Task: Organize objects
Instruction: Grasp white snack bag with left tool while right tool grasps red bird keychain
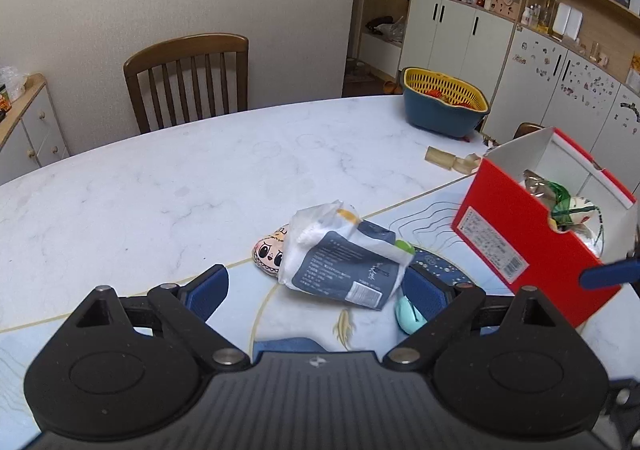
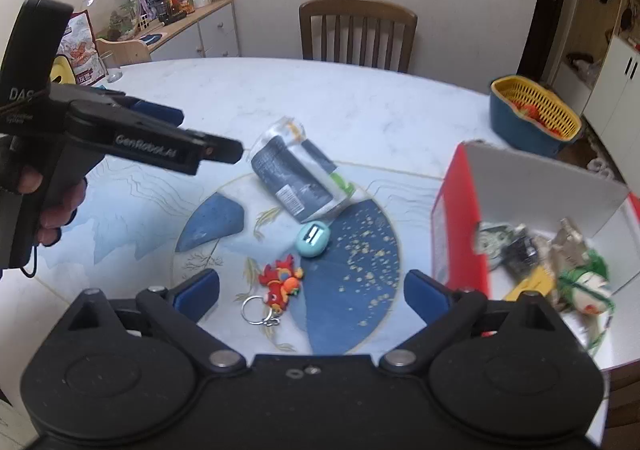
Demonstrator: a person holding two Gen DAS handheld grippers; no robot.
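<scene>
Both handheld grippers hang above a white marble-look table (image 2: 360, 97) with their blue-padded fingers spread wide and holding nothing. The left gripper (image 1: 316, 290) hovers over a clear plastic pouch with a dark printed label (image 1: 344, 258), which lies flat on the blue patterned mat (image 2: 352, 282) and partly covers a small cartoon-face item (image 1: 270, 252); a mint-green egg-shaped gadget (image 1: 408, 316) sits just beside the pouch, near that gripper's right finger. The right gripper (image 2: 312, 294) hovers over a red dragon keychain (image 2: 280, 282) with its metal ring, the mint gadget and the pouch lying farther ahead on the mat. On the right side of the table stands an open red cardboard box with a white interior (image 2: 460, 209), already holding several wrapped items that are too blurred to identify. A yellow strainer basket set in a blue bowl (image 2: 536, 115) stands near the far table edge, well apart from the mat. In the right wrist view, a person's hand (image 2: 52, 205) grips the left gripper's black handle at the frame's left.
</scene>
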